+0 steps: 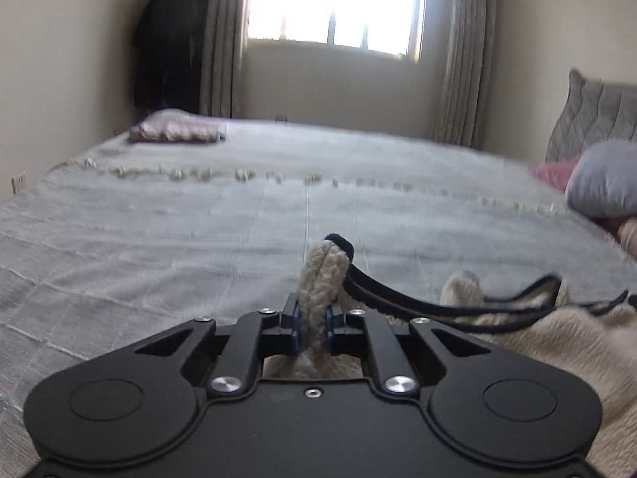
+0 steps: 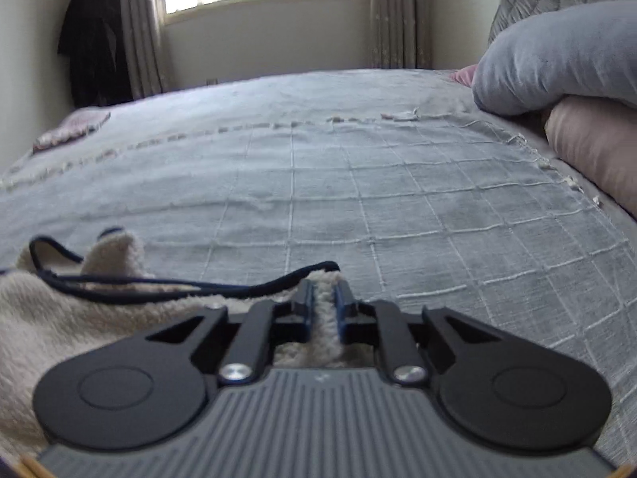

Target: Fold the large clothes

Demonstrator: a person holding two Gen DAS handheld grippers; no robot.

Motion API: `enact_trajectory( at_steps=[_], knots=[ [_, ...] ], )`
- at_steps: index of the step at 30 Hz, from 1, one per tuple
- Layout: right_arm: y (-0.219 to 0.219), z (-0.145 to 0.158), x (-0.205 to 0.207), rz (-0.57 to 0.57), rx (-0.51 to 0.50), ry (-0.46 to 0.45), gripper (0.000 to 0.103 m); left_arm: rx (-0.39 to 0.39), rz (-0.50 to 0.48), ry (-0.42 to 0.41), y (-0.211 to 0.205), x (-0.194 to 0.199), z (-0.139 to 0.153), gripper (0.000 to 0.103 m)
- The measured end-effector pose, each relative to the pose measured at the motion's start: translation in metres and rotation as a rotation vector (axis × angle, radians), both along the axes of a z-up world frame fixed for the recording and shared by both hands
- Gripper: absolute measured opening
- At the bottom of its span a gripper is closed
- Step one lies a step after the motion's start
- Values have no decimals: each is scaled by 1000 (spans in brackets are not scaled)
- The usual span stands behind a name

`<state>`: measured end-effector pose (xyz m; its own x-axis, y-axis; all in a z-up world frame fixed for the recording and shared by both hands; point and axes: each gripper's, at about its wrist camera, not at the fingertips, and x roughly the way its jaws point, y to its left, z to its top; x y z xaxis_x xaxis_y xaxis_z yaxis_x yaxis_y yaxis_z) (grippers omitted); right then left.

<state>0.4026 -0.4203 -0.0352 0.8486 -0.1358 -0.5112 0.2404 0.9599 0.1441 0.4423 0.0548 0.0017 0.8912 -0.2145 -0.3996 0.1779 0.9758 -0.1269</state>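
Observation:
A cream fleece garment (image 1: 557,342) with dark navy edging lies on the grey bedspread (image 1: 199,231). My left gripper (image 1: 316,318) is shut on a bunched cream fold of it with navy trim, which sticks up between the fingers. The garment stretches away to the right. In the right wrist view the same garment (image 2: 59,310) spreads to the left. My right gripper (image 2: 325,310) is shut on its trimmed edge, low over the bedspread (image 2: 398,199).
A folded pinkish cloth (image 1: 175,131) lies at the bed's far left corner. A grey pillow (image 2: 557,55) on a pink one (image 2: 597,147) sits at the right by the headboard (image 1: 589,115). Window (image 1: 334,0), curtains and dark hanging clothes (image 1: 167,40) stand beyond.

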Motion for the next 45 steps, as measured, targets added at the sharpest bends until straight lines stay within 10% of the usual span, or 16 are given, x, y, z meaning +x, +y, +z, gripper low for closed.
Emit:
enact_trajectory(
  at_steps=[3,7,12,16,23,29,32,37,39,45],
  knots=[
    [-10,8,-4,-9,64,-58,8,-109,48,-87,25,-3,11,13],
    [0,-6,21,-31,10,66,8,56,107,160,6,45,-32,18],
    [-6,-24,36,-65,28,167,10,-15,155,268,22,66,-52,41],
    [2,-7,21,-114,-38,123,49,-43,210,263,30,54,-33,75],
    [68,36,-17,102,-97,11,55,-32,51,88,-3,-3,28,77],
    [174,20,-1,431,-132,93,43,90,-184,131,-67,-14,-4,77],
    [194,-6,25,398,-254,202,43,186,-108,193,-61,11,-35,79],
    [167,-5,51,356,-102,194,43,102,4,191,-11,38,-42,73],
    [150,-3,47,348,5,154,41,12,7,209,4,40,-42,72],
    [100,26,-11,262,94,-25,42,97,-2,106,-6,2,-15,71]
  ],
)
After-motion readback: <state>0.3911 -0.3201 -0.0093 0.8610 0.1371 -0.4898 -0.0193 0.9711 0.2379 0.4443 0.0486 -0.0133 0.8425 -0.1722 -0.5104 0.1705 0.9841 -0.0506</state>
